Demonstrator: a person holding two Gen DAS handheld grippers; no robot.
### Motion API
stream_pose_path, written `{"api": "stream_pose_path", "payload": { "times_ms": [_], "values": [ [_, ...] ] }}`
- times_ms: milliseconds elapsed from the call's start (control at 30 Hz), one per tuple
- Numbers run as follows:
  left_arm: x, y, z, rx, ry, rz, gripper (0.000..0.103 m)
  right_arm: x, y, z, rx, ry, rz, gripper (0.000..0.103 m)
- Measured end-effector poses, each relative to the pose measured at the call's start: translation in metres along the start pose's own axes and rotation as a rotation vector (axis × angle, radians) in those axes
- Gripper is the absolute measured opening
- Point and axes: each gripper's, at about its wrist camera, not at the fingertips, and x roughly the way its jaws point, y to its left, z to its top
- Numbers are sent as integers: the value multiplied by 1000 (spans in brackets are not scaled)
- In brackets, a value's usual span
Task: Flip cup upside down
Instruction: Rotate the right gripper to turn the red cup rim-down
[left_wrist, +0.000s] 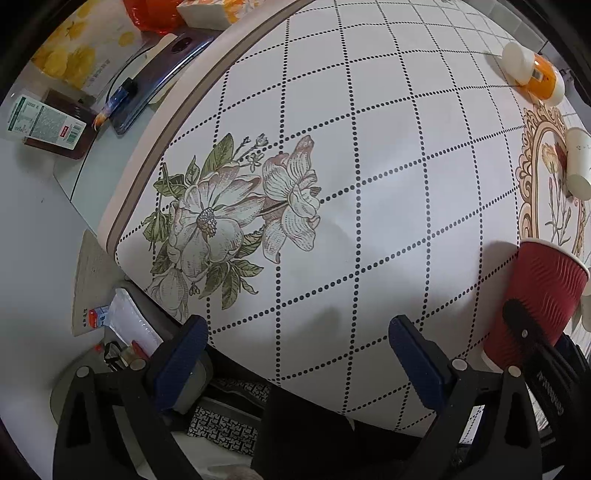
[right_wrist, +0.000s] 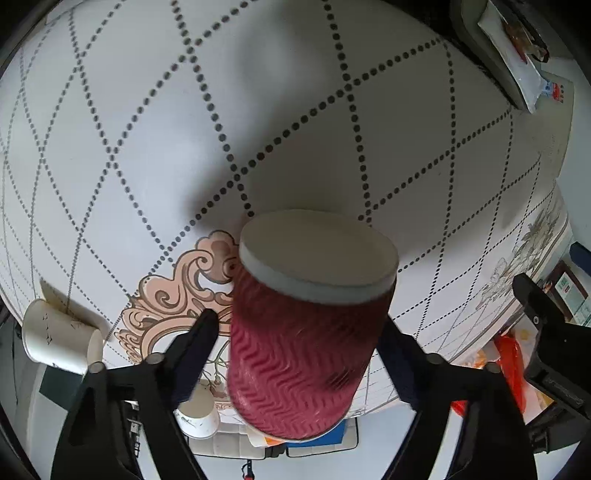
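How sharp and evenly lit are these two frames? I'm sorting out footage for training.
Left wrist view: sharp, with strong fisheye bending of the dotted grid on the white floral tablecloth; soft shadows near the left gripper. Right wrist view: the red ribbed paper cup in the right gripper is slightly motion-blurred and throws a broad soft shadow on the cloth.

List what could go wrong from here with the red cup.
1. The right claw grips the red ribbed cup by its paper wall alone, in mid-air and tilted; too tight may crush it, too loose may let it slip.
2. Small white cups lie close by on the tablecloth; setting the red cup down carelessly might knock one.
3. The left claw is open and empty, so nothing backs up a drop.
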Motion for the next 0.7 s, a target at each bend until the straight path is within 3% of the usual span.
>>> {"api": "stream_pose_path", "payload": {
  "times_ms": [367, 567, 700],
  "values": [
    [-7, -4, 4, 28, -9, 16, 100, 6, -30, -3, 230, -11, 54, 76],
    [-17, -7, 13, 44, -27, 22, 100, 7, -50, -16, 422, 3, 143, 76],
    [-25, -8, 21, 64, -43, 32, 100, 11, -71, -33, 630, 6, 245, 76]
  ]
}}
